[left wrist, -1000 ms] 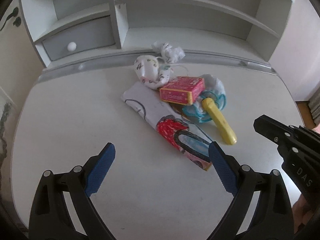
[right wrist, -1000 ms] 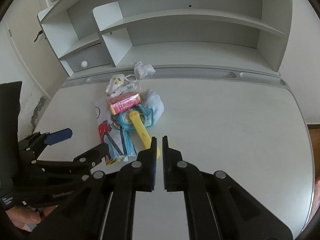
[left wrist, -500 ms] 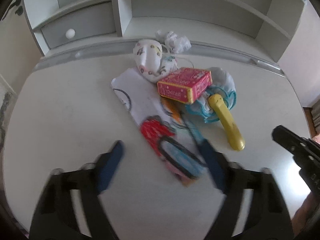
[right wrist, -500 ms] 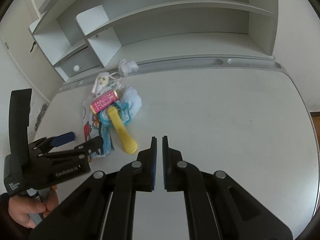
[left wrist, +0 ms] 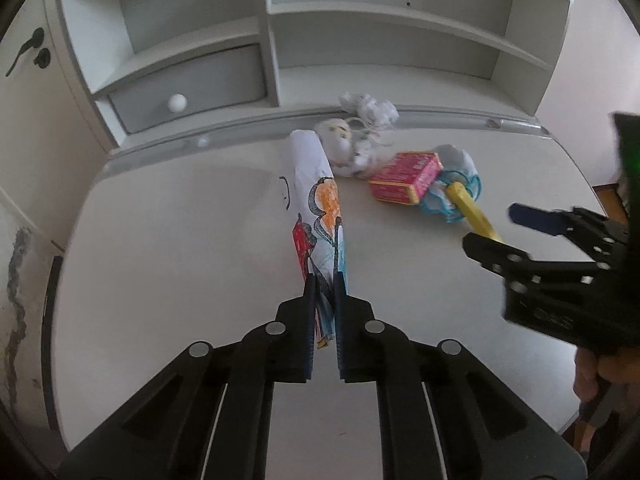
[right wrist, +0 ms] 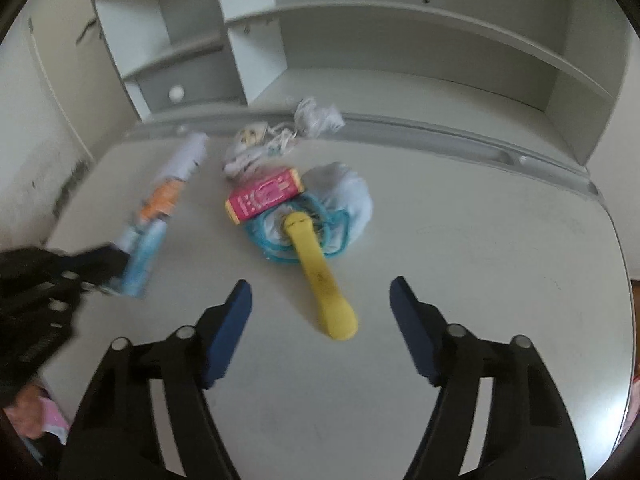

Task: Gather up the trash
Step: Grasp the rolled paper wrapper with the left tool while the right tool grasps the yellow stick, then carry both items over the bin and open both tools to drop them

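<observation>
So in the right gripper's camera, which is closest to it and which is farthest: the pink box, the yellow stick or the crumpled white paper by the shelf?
1. Yellow stick, just ahead of the open right gripper.
2. Pink box, farther back, slightly left.
3. Crumpled white paper, farthest, at the desk's back edge.

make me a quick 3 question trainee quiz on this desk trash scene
1. What is the left gripper shut on?
2. True or false: the pink box lies beside the yellow handle, apart from the blue-rimmed bundle.
3. Is anything between the right gripper pads? A) nothing yet B) the box

Key: 1. the rolled coloured drawing. 2. False, it rests on the bundle. 3. A; its jaws are opening in front of the handle.
</observation>
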The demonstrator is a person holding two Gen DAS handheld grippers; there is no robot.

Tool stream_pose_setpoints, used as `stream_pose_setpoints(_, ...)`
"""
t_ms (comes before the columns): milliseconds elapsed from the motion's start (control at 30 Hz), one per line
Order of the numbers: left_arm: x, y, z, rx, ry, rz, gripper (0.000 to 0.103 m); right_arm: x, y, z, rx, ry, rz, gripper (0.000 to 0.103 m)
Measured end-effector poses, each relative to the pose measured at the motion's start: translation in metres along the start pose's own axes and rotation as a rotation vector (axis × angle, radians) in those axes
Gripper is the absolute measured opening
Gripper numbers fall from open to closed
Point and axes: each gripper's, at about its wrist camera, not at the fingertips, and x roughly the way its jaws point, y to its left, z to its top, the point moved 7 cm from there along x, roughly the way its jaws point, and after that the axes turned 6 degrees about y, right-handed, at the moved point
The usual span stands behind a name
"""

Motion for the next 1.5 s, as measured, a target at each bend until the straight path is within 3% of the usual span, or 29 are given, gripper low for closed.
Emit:
stream_pose_setpoints(33,-0.003,0.005,-0.001,-0.001,-0.004,0.003,0.007,0.004,0.002,0.000,-0.004,0.010,0.000,0.046)
stream_pose_setpoints(67,-0.004,0.009,-0.002,-0.005,-0.004,0.000,0.007,0.007,0.005,-0.002,-0.007,0.022,0.000,0.025)
stream_pose_setpoints(133,-0.007,0.016,-0.005,-0.006,-0.006,0.001,0.007,0.004,0.009,-0.005,-0.011,0.011,-0.004,0.015)
stream_pose_setpoints(333,-0.025,0.017,-0.016,-0.004,-0.055,0.019,0.006,-0.033,0.009,-0.021,0.014,-0.055,0.015,0.014)
stream_pose_setpoints(500,-0.050,-0.021,-0.024,0.061,-0.117,0.002,0.006,-0.083,-0.027,-0.056,0.078,-0.113,-0.015,0.014)
stream_pose_setpoints(633,-0.075,-0.085,-0.030,0.148,-0.189,-0.044,0.006,-0.128,-0.078,-0.098,0.169,-0.162,-0.083,0.013)
stream_pose_setpoints(800,-0.105,-0.187,-0.055,0.276,-0.241,-0.157,0.006,-0.191,-0.167,-0.183,0.356,-0.211,-0.212,0.013)
stream_pose_setpoints(1000,-0.124,-0.330,-0.110,0.449,-0.223,-0.336,0.006,-0.247,-0.257,-0.297,0.566,-0.231,-0.346,0.011)
stream_pose_setpoints(1100,-0.125,-0.398,-0.143,0.534,-0.203,-0.402,0.006,-0.256,-0.296,-0.345,0.665,-0.222,-0.377,0.009)
stream_pose_setpoints(1267,-0.115,-0.488,-0.191,0.682,-0.147,-0.452,0.006,-0.242,-0.336,-0.414,0.806,-0.170,-0.328,0.008)
stream_pose_setpoints(1500,-0.074,-0.549,-0.232,0.767,-0.026,-0.457,0.006,-0.199,-0.358,-0.482,0.919,-0.050,-0.270,0.008)
